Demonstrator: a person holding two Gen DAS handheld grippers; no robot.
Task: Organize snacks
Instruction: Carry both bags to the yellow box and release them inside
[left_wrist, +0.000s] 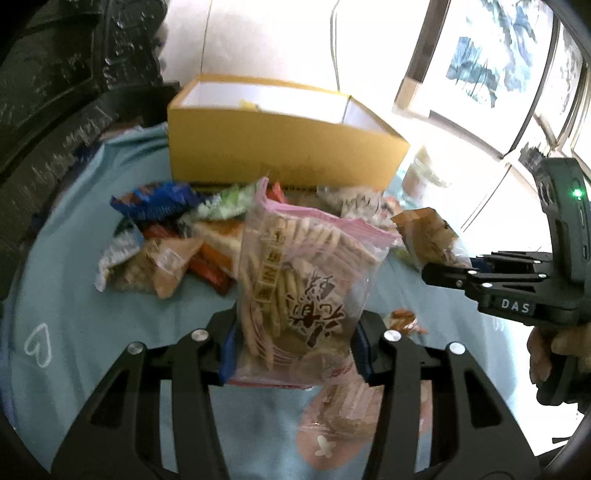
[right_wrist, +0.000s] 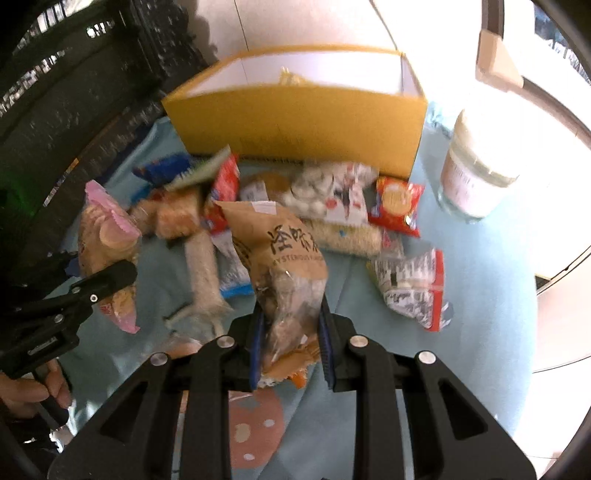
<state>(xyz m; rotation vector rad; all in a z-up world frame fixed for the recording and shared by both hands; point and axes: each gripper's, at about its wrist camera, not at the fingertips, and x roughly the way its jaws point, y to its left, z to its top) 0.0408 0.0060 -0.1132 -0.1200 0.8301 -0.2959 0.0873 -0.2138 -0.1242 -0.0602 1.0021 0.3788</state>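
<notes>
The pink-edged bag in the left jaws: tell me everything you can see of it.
The pink-edged bag is a clear plastic pouch with a pink serrated top seal, packed with pale stick-shaped biscuits; dark brush-style characters and a tan label strip run down its front. It stands roughly upright, tilted slightly, lifted above the blue cloth. The left gripper clamps its lower part between blue pads. Nothing else visibly touches it.

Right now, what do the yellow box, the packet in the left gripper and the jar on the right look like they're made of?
Yellow box: looks like cardboard, matte, with folded white inner walls.
Packet: clear glossy plastic film with pink crimped edges; biscuit sticks show through.
Jar: probably glass, since its base looks see-through, though glare leaves that open.
</notes>
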